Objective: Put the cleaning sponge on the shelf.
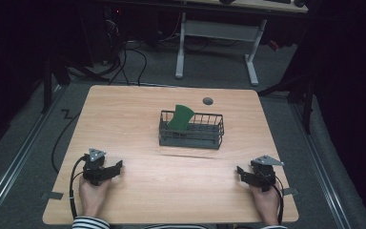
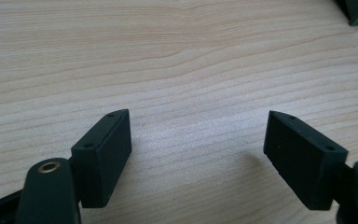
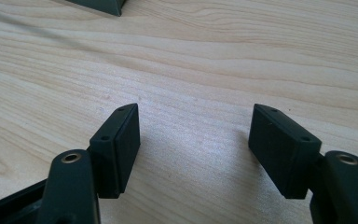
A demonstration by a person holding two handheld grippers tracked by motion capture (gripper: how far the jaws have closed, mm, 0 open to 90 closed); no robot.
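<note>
My left tool [image 1: 116, 168] and right tool [image 1: 241, 171] both released, near table [image 1: 124, 114] edge, green piece [image 1: 181, 117] upright in basket [image 1: 190, 137] mid-table

Tabletop [image 1: 138, 114] evenly lit from above, surroundings near black. High view soft, grainy. Gripper views bright; fingers [image 2: 103, 156] cast faint shadows.

Blk grippers w/ grey plates, blk cables; striped blk/white sleeve [image 1: 90, 223].
</note>
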